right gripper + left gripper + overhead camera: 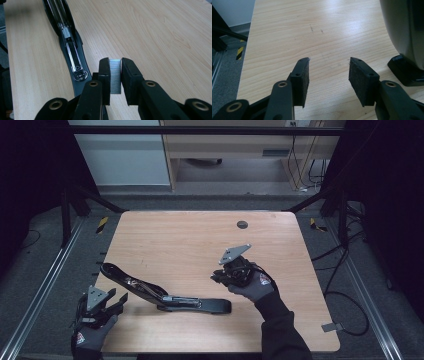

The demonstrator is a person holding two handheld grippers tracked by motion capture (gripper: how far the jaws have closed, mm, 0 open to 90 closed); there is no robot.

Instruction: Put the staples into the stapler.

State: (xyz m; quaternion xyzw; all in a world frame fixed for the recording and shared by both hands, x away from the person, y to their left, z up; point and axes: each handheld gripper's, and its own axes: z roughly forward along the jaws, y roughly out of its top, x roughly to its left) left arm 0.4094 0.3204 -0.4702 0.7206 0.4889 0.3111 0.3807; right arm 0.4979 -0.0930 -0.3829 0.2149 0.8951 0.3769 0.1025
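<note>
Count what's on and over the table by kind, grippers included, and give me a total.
Staplers, opened flat: 1, the stapler
Strips of staples: 1, the staple strip clamped in the right gripper
Grippers: 2, with the left gripper open
Total: 4

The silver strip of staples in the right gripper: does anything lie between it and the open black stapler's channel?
Nothing visible does. The silver strip of staples sits clamped in the right gripper, and only bare wooden table separates it from the open black stapler.
</note>
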